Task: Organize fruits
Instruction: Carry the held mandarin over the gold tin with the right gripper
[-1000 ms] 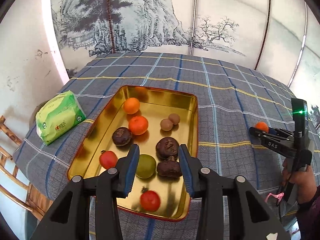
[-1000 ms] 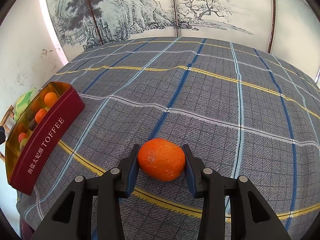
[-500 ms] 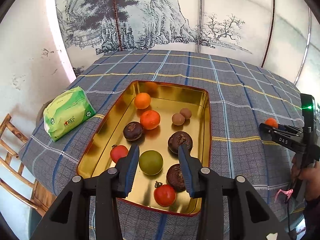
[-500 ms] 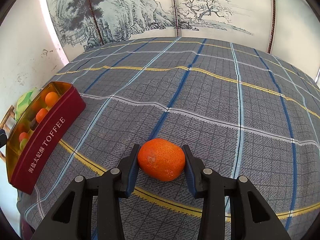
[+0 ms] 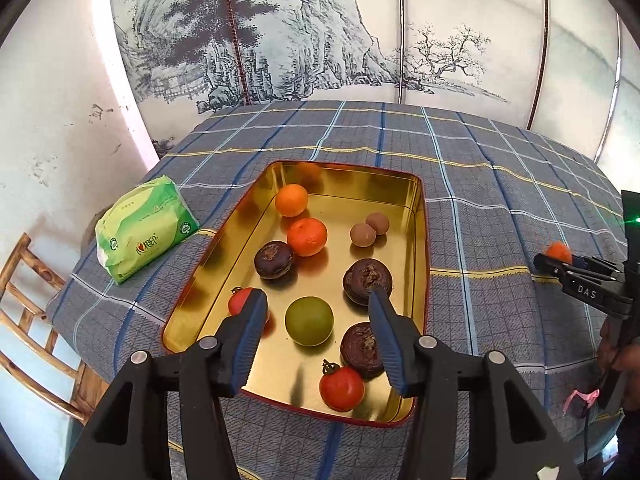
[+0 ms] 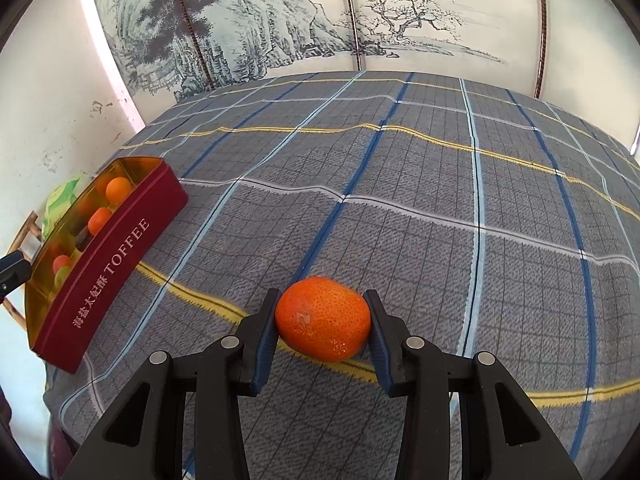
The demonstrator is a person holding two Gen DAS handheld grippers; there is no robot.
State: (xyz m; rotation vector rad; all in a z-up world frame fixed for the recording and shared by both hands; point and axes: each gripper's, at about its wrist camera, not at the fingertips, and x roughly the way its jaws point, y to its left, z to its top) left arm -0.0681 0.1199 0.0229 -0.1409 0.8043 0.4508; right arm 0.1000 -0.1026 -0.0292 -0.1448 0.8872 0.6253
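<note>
Round orange mandarin [image 6: 322, 319] gripped in my right tool [image 6: 322, 328], resting on the plaid-clothed counter [image 6: 440, 208].
My left tool [image 5: 316, 330] hangs spread wide and empty above the gold-lined red toffee tin [image 5: 421, 216], which holds a green fruit [image 5: 309, 321], red tomatoes and dark mangosteens.

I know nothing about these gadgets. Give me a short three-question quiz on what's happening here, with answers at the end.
1. True or false: the right gripper has its pads against a tangerine.
2. How many red tomatoes lie in the gold tin?
3. The left gripper is: A) shut on the green fruit; B) open above the tin; C) holding the tissue pack.

Key:
1. True; the tangerine sits on the plaid cloth, outside the tin.
2. Two: one near the front edge, one partly behind the left finger.
3. B.
</note>
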